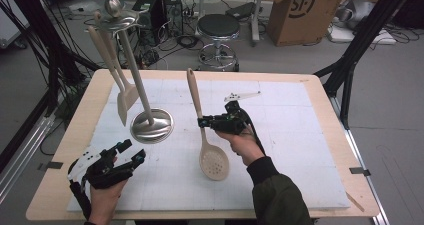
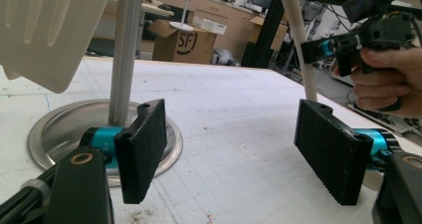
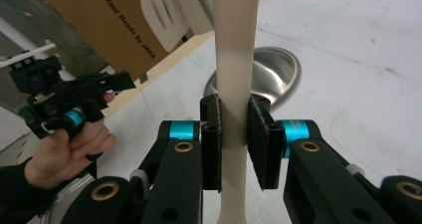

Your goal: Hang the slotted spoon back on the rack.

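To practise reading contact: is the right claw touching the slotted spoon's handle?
Touching. In the right gripper view, the right claw has both pads pressed against the slotted spoon's handle, with no gap on either side.

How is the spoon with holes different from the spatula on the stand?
The slotted spoon has a round bowl with small holes; the spatula has a flat blade with long slots. The right gripper clamps the spoon's handle; the spatula hangs free from the metal stand. Both are beige.
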A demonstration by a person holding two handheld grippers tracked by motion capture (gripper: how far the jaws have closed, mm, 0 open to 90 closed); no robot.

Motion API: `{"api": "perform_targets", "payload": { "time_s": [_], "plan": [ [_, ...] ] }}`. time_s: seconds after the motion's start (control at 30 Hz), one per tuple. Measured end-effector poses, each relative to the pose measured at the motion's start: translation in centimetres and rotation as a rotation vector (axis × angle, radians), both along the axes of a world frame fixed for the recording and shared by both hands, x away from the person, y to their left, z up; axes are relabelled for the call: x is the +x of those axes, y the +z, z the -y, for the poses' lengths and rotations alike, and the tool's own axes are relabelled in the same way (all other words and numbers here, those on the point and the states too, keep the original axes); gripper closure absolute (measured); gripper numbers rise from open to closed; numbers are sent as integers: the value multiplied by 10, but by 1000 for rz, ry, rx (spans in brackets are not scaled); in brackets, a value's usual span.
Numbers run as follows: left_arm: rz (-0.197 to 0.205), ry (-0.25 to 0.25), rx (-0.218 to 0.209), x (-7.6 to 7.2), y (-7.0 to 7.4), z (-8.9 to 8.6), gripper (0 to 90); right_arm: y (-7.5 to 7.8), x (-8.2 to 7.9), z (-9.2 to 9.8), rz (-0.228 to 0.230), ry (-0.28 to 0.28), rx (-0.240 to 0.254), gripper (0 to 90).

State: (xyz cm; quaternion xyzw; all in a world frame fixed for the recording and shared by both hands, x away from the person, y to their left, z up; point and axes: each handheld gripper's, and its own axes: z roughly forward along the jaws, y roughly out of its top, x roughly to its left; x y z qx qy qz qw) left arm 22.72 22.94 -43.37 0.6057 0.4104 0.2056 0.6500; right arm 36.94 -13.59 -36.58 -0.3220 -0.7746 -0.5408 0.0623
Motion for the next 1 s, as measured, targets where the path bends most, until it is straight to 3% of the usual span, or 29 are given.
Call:
{"api": "perform_targets", "payload": {
  "time_s": [0.6, 1.0],
  "plan": [
    [1, 1, -5, -1, 0, -2, 294, 49, 1, -32, 101, 62, 23, 777],
    [1, -2, -4, -2, 0, -2, 294, 71, 3, -43, 114, 85, 16, 777]
  ]
}}
